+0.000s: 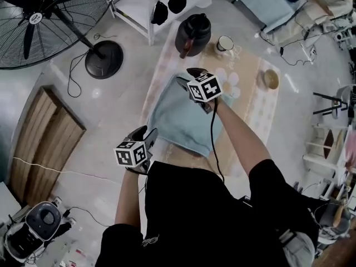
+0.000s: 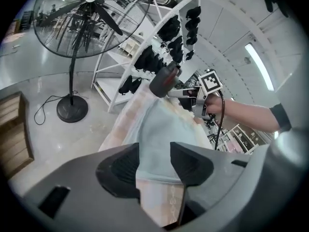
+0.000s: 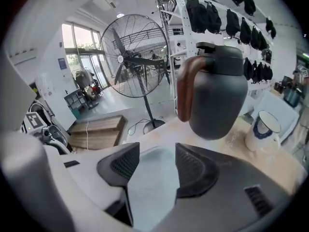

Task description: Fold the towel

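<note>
The light blue towel [image 1: 181, 118] is spread flat on the desk [image 1: 253, 110], on a pale patterned cloth. The left gripper [image 2: 154, 161] is positioned at the near left corner of the towel with its jaws held apart; the towel edge is seen between them but is not clamped. The right gripper [image 3: 157, 166] is positioned over the far edge, just short of a dark jug [image 3: 217, 91], with its jaws likewise held apart and nothing pinched.

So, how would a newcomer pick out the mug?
Find the long table under the blue towel. At its far end stands a dark jug; the mug sits just beside it. It is white with a blue rim, unlike the brown bowl nearby.
</note>
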Demonstrator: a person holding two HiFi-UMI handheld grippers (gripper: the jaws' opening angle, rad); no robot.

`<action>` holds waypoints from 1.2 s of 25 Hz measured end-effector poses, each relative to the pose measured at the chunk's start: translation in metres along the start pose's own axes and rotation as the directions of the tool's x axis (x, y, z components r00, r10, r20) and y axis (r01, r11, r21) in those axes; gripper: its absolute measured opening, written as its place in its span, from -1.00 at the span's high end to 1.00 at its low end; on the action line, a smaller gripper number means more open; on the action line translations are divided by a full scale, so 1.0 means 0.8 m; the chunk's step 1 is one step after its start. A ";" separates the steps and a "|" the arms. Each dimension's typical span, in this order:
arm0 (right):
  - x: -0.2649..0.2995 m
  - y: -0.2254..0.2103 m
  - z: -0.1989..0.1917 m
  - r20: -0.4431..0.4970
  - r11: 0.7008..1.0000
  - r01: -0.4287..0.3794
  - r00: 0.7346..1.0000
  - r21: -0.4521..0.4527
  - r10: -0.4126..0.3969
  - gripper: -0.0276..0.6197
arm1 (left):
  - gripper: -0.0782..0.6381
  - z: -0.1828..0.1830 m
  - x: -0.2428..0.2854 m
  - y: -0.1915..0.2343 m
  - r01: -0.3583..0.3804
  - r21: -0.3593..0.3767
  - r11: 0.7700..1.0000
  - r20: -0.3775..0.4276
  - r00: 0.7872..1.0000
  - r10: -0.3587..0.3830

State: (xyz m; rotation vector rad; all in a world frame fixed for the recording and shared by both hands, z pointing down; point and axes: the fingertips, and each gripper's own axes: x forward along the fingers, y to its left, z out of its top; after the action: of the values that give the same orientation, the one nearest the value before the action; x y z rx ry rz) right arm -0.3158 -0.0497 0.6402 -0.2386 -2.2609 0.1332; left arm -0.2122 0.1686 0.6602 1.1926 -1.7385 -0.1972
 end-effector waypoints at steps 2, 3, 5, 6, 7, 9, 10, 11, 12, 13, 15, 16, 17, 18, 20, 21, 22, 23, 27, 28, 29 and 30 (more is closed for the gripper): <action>-0.013 -0.012 -0.016 -0.006 1.000 0.014 1.000 0.019 -0.014 0.27 | 0.27 -0.003 0.007 -0.017 0.028 0.027 0.999 -0.017 0.999 -0.028; -0.021 -0.019 -0.026 -0.010 0.999 0.023 1.000 0.028 -0.023 0.27 | 0.27 -0.005 0.012 -0.027 0.042 0.038 0.998 -0.027 0.999 -0.041; -0.040 -0.034 -0.048 -0.022 0.998 0.042 0.999 0.041 -0.042 0.27 | 0.27 -0.013 0.025 -0.049 0.066 0.060 0.996 -0.052 0.997 -0.063; -0.050 -0.042 -0.060 -0.028 0.998 0.053 0.998 0.044 -0.052 0.27 | 0.27 -0.017 0.032 -0.060 0.076 0.073 0.994 -0.068 0.995 -0.071; -0.060 -0.049 -0.071 -0.033 0.997 0.064 0.998 0.048 -0.062 0.27 | 0.27 -0.021 0.039 -0.071 0.086 0.088 0.992 -0.083 0.993 -0.079; -0.080 -0.063 -0.092 -0.038 0.995 0.084 0.996 0.059 -0.082 0.27 | 0.27 -0.030 0.052 -0.092 0.110 0.114 0.987 -0.108 0.989 -0.098; -0.089 -0.069 -0.101 -0.040 0.994 0.092 0.995 0.065 -0.090 0.27 | 0.27 -0.033 0.058 -0.102 0.123 0.124 0.985 -0.117 0.987 -0.109; -0.097 -0.075 -0.111 -0.042 0.993 0.099 0.994 0.069 -0.097 0.27 | 0.26 -0.037 0.063 -0.111 0.137 0.130 0.982 -0.123 0.985 -0.121; -0.106 -0.079 -0.120 -0.045 0.992 0.105 0.994 0.071 -0.102 0.27 | 0.23 -0.040 0.068 -0.121 0.150 0.135 0.979 -0.128 0.983 -0.133; -0.115 -0.084 -0.130 -0.049 0.991 0.111 0.993 0.070 -0.108 0.27 | 0.22 -0.044 0.073 -0.130 0.163 0.141 0.977 -0.134 0.980 -0.144; -0.133 -0.093 -0.147 -0.054 0.991 0.121 0.992 0.065 -0.117 0.27 | 0.19 -0.052 0.082 -0.149 0.188 0.158 0.970 -0.154 0.974 -0.163; -0.142 -0.098 -0.156 -0.056 0.990 0.124 0.991 0.065 -0.120 0.27 | 0.18 -0.056 0.086 -0.158 0.199 0.169 0.965 -0.167 0.971 -0.171; -0.150 -0.103 -0.164 -0.058 0.990 0.127 0.991 0.066 -0.123 0.27 | 0.17 -0.060 0.091 -0.168 0.208 0.180 0.961 -0.179 0.968 -0.176; -0.158 -0.107 -0.172 -0.061 0.989 0.129 0.990 0.069 -0.125 0.27 | 0.16 -0.064 0.094 -0.177 0.217 0.189 0.958 -0.190 0.965 -0.181; -0.172 -0.115 -0.189 -0.068 0.989 0.128 0.990 0.076 -0.123 0.24 | 0.14 -0.072 0.101 -0.194 0.231 0.203 0.952 -0.206 0.960 -0.189; -0.178 -0.118 -0.197 -0.073 0.989 0.125 0.990 0.076 -0.119 0.23 | 0.13 -0.077 0.104 -0.201 0.235 0.209 0.949 -0.214 0.958 -0.190; -0.182 -0.120 -0.205 -0.080 0.990 0.119 0.990 0.073 -0.113 0.22 | 0.13 -0.082 0.106 -0.208 0.237 0.215 0.947 -0.221 0.957 -0.189; -0.186 -0.122 -0.213 -0.088 0.992 0.110 0.991 0.067 -0.104 0.21 | 0.12 -0.087 0.109 -0.216 0.238 0.223 0.945 -0.228 0.956 -0.187; -0.195 -0.122 -0.240 -0.132 0.999 0.049 0.990 -0.022 -0.052 0.16 | 0.10 -0.112 0.116 -0.245 0.232 0.247 0.941 -0.251 0.953 -0.169; -0.196 -0.122 -0.247 -0.150 0.997 0.029 0.988 -0.071 -0.039 0.15 | 0.10 -0.120 0.117 -0.253 0.228 0.259 0.939 -0.259 0.952 -0.160; -0.197 -0.121 -0.255 -0.170 0.991 0.006 0.985 -0.132 -0.029 0.14 | 0.10 -0.129 0.118 -0.260 0.225 0.277 0.934 -0.270 0.951 -0.149; -0.198 -0.121 -0.263 -0.189 0.980 -0.020 0.982 -0.200 -0.019 0.13 | 0.10 -0.139 0.119 -0.267 0.222 0.300 0.928 -0.283 0.950 -0.135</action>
State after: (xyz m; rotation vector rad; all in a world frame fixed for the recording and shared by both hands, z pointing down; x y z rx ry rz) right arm -0.0673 -0.1753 0.6748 -0.3443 -2.0832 -0.1145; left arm 0.0045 0.0271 0.6480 1.5504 -1.4671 0.1438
